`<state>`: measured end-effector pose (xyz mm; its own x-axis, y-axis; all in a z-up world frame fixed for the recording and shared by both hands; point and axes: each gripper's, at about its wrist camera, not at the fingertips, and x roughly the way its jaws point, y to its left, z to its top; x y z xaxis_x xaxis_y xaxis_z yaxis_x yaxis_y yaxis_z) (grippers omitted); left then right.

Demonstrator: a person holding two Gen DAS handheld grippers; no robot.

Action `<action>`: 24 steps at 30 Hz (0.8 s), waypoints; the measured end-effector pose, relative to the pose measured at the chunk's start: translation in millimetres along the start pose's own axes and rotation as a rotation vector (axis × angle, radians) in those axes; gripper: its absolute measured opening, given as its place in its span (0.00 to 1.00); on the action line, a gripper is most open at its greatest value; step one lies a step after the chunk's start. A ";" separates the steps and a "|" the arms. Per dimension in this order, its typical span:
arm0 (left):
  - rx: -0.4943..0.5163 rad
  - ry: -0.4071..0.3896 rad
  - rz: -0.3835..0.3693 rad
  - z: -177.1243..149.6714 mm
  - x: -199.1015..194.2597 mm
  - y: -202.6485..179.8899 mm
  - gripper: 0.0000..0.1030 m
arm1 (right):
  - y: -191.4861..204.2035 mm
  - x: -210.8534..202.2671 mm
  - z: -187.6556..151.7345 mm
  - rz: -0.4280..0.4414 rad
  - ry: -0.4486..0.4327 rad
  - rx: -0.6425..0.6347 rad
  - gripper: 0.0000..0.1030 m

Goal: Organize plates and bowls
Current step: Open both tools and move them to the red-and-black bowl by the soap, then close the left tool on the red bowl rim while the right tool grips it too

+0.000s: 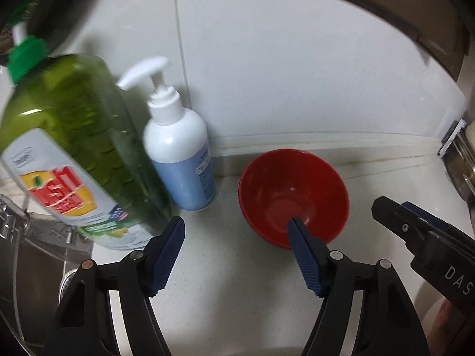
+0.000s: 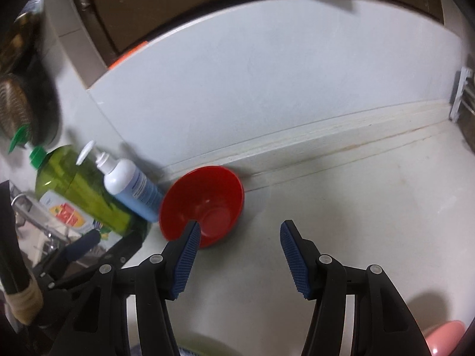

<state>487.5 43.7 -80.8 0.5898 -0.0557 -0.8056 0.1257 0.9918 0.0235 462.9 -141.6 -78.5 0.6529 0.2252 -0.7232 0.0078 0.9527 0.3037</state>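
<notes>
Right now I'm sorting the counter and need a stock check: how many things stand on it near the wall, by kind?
Bowls: 1, the red bowl, upright and empty.
Bottles: 2, the green dish soap bottle and the white pump bottle, side by side left of the bowl.
Plates: 0 in view.
Total: 3.

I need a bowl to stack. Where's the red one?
The red bowl sits upright on the counter near the back wall, just right of the white pump bottle.
</notes>
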 end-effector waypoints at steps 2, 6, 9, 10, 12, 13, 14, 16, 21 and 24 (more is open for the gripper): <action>0.008 0.017 0.005 1.0 11.1 -0.9 0.65 | 1.0 10.2 2.4 -0.003 0.011 0.005 0.53; 0.006 0.047 0.007 5.3 28.9 0.1 0.58 | 1.0 32.9 6.2 -0.003 0.045 0.014 0.47; -0.002 0.066 0.002 7.0 40.1 1.4 0.54 | 0.8 48.2 6.4 -0.002 0.073 0.025 0.42; -0.003 0.071 0.002 8.6 43.6 1.4 0.51 | 0.9 53.6 5.8 -0.002 0.084 0.027 0.41; -0.001 0.080 -0.001 9.7 49.1 0.8 0.49 | -0.2 61.0 3.9 0.000 0.103 0.029 0.38; 0.000 0.083 -0.001 10.4 50.9 0.4 0.46 | -0.7 64.0 3.2 0.001 0.112 0.030 0.36; 0.001 0.085 -0.002 11.0 53.7 -0.1 0.45 | -0.9 68.1 2.3 0.003 0.121 0.032 0.33; 0.003 0.099 -0.010 12.0 59.4 -1.3 0.40 | -1.5 75.1 1.5 0.005 0.136 0.037 0.30; 0.008 0.120 -0.046 14.9 69.9 -5.3 0.28 | -4.4 81.7 -0.3 0.009 0.153 0.051 0.21; 0.014 0.132 -0.070 16.1 71.4 -7.9 0.19 | -4.7 82.1 0.0 0.017 0.157 0.058 0.16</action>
<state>541.5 30.0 -129.0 0.4692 -0.1078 -0.8765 0.1741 0.9843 -0.0279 516.4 -127.6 -139.3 0.5271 0.2748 -0.8041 0.0446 0.9360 0.3492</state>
